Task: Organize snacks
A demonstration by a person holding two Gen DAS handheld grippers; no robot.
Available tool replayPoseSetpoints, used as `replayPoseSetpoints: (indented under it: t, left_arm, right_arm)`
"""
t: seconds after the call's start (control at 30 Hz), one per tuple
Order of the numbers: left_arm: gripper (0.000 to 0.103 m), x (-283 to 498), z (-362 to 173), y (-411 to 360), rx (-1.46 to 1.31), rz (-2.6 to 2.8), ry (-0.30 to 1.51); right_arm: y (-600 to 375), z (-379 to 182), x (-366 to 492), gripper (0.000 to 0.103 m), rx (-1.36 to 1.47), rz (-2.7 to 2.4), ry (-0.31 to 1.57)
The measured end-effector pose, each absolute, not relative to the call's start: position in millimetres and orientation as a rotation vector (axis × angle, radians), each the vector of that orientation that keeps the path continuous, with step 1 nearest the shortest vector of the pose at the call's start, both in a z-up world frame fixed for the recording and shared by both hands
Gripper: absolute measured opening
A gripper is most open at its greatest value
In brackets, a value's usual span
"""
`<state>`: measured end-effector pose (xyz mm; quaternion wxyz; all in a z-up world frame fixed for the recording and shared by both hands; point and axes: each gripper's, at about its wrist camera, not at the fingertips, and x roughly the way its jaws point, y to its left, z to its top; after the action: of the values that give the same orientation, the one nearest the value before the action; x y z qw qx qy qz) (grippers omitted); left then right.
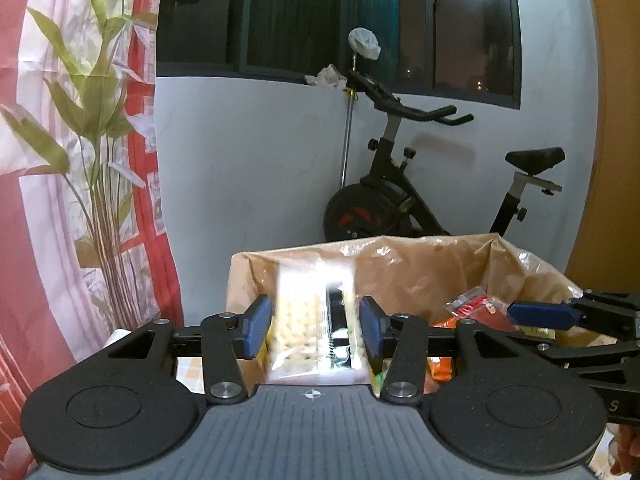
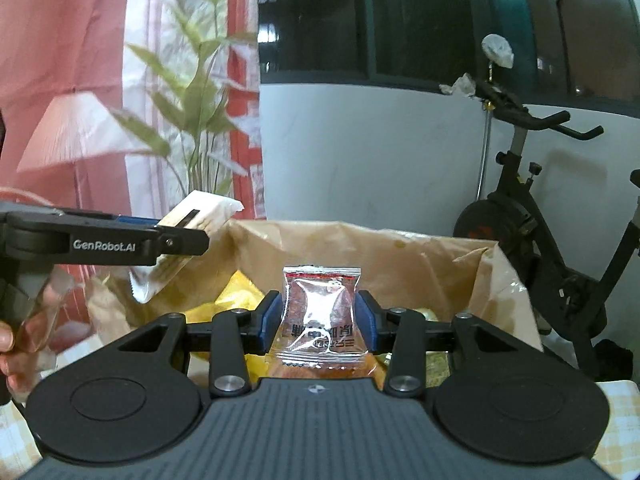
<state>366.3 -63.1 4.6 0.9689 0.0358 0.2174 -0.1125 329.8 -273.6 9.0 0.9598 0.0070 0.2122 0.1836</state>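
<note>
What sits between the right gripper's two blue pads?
A clear, red-printed snack packet, pinched upright by the right gripper; the right wrist view shows it.

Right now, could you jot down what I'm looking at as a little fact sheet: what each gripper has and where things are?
Left gripper: blue pads stand either side of a clear packet of pale biscuits; a slight gap shows, and the packet is blurred.
Right gripper: shut on a small clear packet of reddish-brown snack.
Container: brown paper bag, open at the top, just beyond both grippers.
Bag contents: yellow and orange wrappers partly visible.
Background: black exercise bike by a pale wall.
</note>
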Motion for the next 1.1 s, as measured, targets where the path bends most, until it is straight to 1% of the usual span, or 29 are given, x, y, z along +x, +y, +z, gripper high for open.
replayPoseSetpoints:
  t: [0.03, 0.07, 0.13, 0.17, 0.2, 0.23, 0.27, 0.3, 0.33, 0.43, 0.47, 0.5, 0.53, 0.7, 1.1]
  left_arm:
    - [0.062, 363.4, 5.3, -63.3, 0.078, -0.227, 0.435]
    - [0.068, 361.1, 6.3, -63.2, 0.079, -0.228, 0.429]
    - [0.071, 357.1, 9.4, -60.8, 0.069, -0.236, 0.418]
    - [0.075, 354.2, 11.8, -59.9, 0.061, -0.240, 0.416]
    - [0.080, 351.5, 14.1, -59.2, 0.055, -0.243, 0.414]
    - [0.083, 348.3, 16.2, -59.0, 0.051, -0.245, 0.409]
    - [0.088, 345.1, 18.5, -58.3, 0.049, -0.245, 0.403]
    - [0.092, 341.6, 20.8, -58.0, 0.048, -0.243, 0.396]
    - [0.093, 338.1, 22.8, -57.9, 0.048, -0.239, 0.393]
    - [0.095, 327.8, 27.8, -57.9, 0.049, -0.236, 0.387]
    - [0.095, 324.8, 29.5, -57.4, 0.046, -0.239, 0.388]
    - [0.095, 320.9, 31.0, -57.0, 0.042, -0.240, 0.386]
    - [0.095, 317.6, 32.0, -56.6, 0.039, -0.241, 0.383]
    - [0.098, 298.5, 39.0, -55.4, 0.017, -0.228, 0.380]
    - [0.098, 244.6, 60.2, -59.8, 0.033, -0.192, 0.374]
  right_arm:
    - [-272.2, 8.7, 329.9, 0.048, 0.008, 0.371, 0.439]
    - [-271.7, 9.0, 328.5, 0.048, 0.000, 0.362, 0.441]
    - [-273.2, 11.3, 324.6, 0.055, 0.000, 0.353, 0.439]
    - [-274.6, 12.9, 322.6, 0.059, 0.004, 0.344, 0.438]
    - [-276.1, 15.0, 320.3, 0.066, 0.008, 0.332, 0.437]
    - [-277.6, 17.2, 318.4, 0.069, 0.012, 0.324, 0.434]
    - [-279.3, 19.6, 315.8, 0.071, 0.015, 0.320, 0.431]
    - [-280.7, 21.9, 313.5, 0.075, 0.016, 0.317, 0.429]
    - [-281.7, 24.7, 310.7, 0.081, 0.015, 0.311, 0.428]
    - [-285.6, 31.8, 300.9, 0.093, 0.013, 0.299, 0.416]
    - [-286.9, 34.4, 297.0, 0.095, 0.015, 0.291, 0.410]
    - [-288.2, 36.3, 293.5, 0.101, 0.018, 0.283, 0.407]
    - [-289.6, 37.9, 290.3, 0.103, 0.023, 0.279, 0.405]
    - [-294.0, 46.1, 273.7, 0.103, 0.048, 0.260, 0.401]
    - [-308.1, 71.4, 225.9, 0.103, 0.107, 0.221, 0.383]
